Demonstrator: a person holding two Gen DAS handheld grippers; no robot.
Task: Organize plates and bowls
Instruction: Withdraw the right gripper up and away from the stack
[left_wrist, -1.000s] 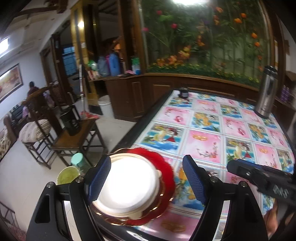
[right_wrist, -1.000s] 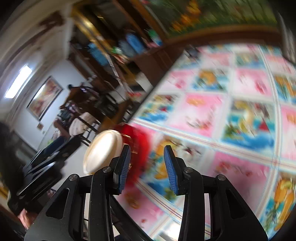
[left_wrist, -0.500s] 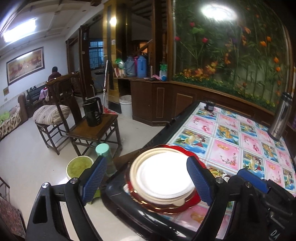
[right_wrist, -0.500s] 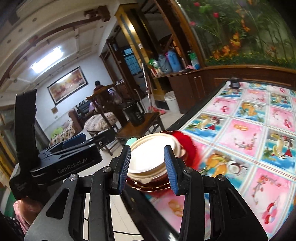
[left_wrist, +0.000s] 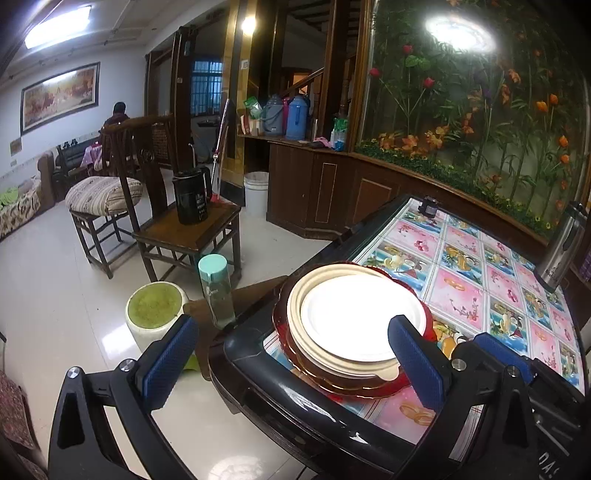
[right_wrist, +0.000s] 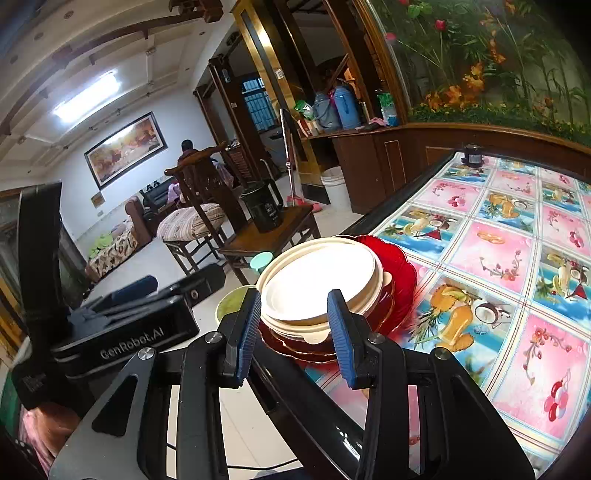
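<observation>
- The left gripper (left_wrist: 291, 354) fills the lower part of the left wrist view; its jaws have just been opening and stand wide apart with nothing pressed between them.
- One blue pad (left_wrist: 168, 358) sits lower left over the floor; the other is at lower right, in front of the near edge of the stack.
- The stack of plates (left_wrist: 354, 321) lies in the lower middle of that view, on the near corner of the table (left_wrist: 480, 295), which has a fruit-patterned cloth.
- In the stack a white plate (left_wrist: 360, 314) lies on top, a cream dish under it, and a red scalloped plate (right_wrist: 400, 266) at the bottom.
- The right gripper (right_wrist: 291, 334) stands in the lower middle of the right wrist view, jaws partly open, holding nothing; the stack shows beyond its pads, and whether they touch it cannot be told.
- The left gripper's black body shows at the left of that view.
- A steel flask (left_wrist: 561, 247) stands at the right edge of the left wrist view.
- A wooden chair (left_wrist: 184, 229) with a black kettle (left_wrist: 190, 199) on it stands on the floor, upper left of centre; a green bottle (left_wrist: 216, 291) stands just left of the table corner.
</observation>
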